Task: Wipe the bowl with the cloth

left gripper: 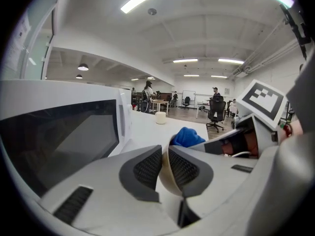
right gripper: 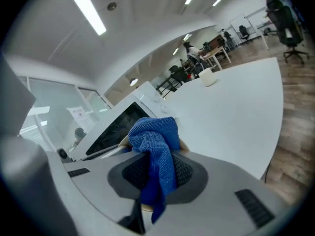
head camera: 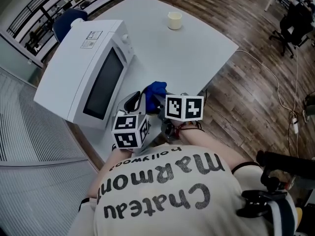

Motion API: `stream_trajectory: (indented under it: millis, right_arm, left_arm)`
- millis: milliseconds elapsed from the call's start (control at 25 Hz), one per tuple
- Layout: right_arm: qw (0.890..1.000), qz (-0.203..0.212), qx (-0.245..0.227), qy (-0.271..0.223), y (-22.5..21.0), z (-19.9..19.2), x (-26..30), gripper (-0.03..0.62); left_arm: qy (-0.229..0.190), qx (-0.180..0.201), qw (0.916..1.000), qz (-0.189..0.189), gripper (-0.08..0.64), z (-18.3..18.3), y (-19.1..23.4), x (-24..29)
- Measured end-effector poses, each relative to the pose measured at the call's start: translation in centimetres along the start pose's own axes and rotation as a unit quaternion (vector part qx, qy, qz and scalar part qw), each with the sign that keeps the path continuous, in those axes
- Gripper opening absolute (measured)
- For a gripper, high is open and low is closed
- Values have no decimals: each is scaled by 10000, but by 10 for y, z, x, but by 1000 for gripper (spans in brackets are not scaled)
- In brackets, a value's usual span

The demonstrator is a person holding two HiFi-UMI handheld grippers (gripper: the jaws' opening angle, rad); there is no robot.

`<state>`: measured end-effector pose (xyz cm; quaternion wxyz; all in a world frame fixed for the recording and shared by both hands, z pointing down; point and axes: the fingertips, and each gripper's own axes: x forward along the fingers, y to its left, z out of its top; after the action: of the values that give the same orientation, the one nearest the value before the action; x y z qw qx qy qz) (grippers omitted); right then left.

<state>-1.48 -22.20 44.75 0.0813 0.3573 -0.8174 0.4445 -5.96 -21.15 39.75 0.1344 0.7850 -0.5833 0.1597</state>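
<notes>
A cream bowl (head camera: 132, 102) is held tilted above the near edge of the white table (head camera: 197, 53), close to the person's chest. My left gripper (left gripper: 165, 168) is shut on it, a pad on each side of the thin bowl wall (left gripper: 166, 176). A bunched blue cloth (right gripper: 155, 141) hangs between the pads of my right gripper (right gripper: 156, 173), which is shut on it. The cloth (head camera: 156, 90) sits right against the bowl, whose cream rim (right gripper: 183, 144) shows just behind it. The bowl's inside is mostly hidden.
A white microwave (head camera: 83, 68) stands on the table's left side, close to my left gripper. A small cream cup (head camera: 174, 20) sits at the far end. Wooden floor with a cable (head camera: 280, 97) lies to the right, office chairs (head camera: 295, 23) beyond.
</notes>
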Motion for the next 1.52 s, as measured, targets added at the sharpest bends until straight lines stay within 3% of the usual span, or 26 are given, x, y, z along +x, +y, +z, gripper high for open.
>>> stream_trajectory:
  millis: [240, 640, 760, 920, 1040, 1120, 1200, 1400, 1520]
  right_arm:
    - [9943, 79, 1051, -184, -5, 3, -7, 63]
    - [9886, -111, 1497, -96, -14, -10, -13, 63]
    - [9949, -122, 1000, -70, -12, -8, -16, 63]
    - [9986, 523, -50, 28, 21, 0, -15, 63]
    - [9960, 840, -182, 262, 30, -4, -13, 63]
    - [9950, 911, -120, 400, 29, -8, -10, 61]
    - [9953, 778, -324, 474, 25, -12, -5, 61]
    - [9840, 154, -1705, 498, 14, -17, 1, 63]
    - [9836, -24, -1693, 622, 3, -23, 7, 61]
  left_arm:
    - [-188, -121, 9996, 186, 40, 6, 4, -1]
    - [-245, -381, 9984, 330, 43, 8, 15, 1]
    - [-161, -448, 9987, 176, 43, 4, 8, 3]
    - [-177, -668, 9975, -148, 41, 6, -3, 3]
    - [-149, -829, 9960, -308, 43, 7, -3, 0]
    - [-133, -739, 9966, -340, 44, 7, -3, -2]
    - [-115, -644, 9973, -346, 44, 6, -5, -2]
    - [-34, -695, 9969, -369, 48, -2, -5, 0]
    - [17, -821, 9962, -279, 49, -8, 3, 1]
